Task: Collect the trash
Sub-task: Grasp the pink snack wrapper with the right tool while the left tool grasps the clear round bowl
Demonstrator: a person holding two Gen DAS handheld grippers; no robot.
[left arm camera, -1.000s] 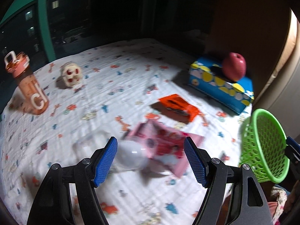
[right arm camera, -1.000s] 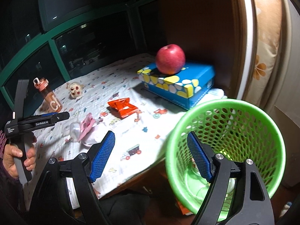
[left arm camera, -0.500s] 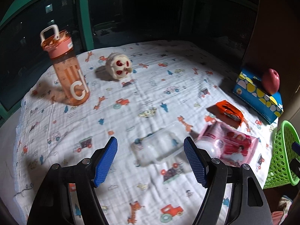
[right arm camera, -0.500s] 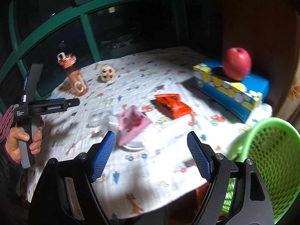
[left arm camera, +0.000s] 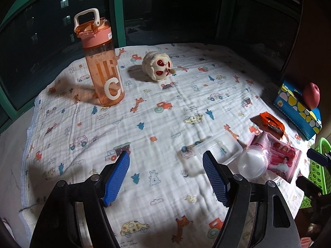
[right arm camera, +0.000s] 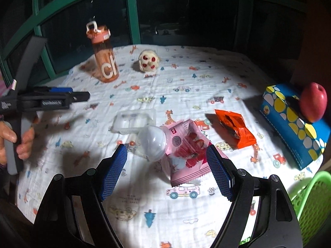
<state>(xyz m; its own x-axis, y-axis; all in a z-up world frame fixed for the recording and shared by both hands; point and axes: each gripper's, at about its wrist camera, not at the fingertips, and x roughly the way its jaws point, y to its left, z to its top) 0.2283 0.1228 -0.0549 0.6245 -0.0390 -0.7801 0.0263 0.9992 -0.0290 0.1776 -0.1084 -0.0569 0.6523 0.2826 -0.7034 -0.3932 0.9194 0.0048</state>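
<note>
Trash on patterned cloth [right arm camera: 186,78], none picked up yet: pink wrapper [right arm camera: 186,155], clear dome lid [right arm camera: 153,142] resting on its left edge, clear plastic tray [right arm camera: 134,121] just behind, orange wrapper [right arm camera: 235,130] to right.

Green basket [right arm camera: 310,202] at table's right edge; inside out of view, contents cannot tell.

Right gripper [right arm camera: 166,171] over pink wrapper, jaws apart, empty. Left gripper [left arm camera: 166,175] jaws apart, empty, tray near its right finger.

Likely not trash: bottle [right arm camera: 104,55], skull toy [right arm camera: 148,61], apple [right arm camera: 313,102] on tissue box [right arm camera: 289,124].
</note>
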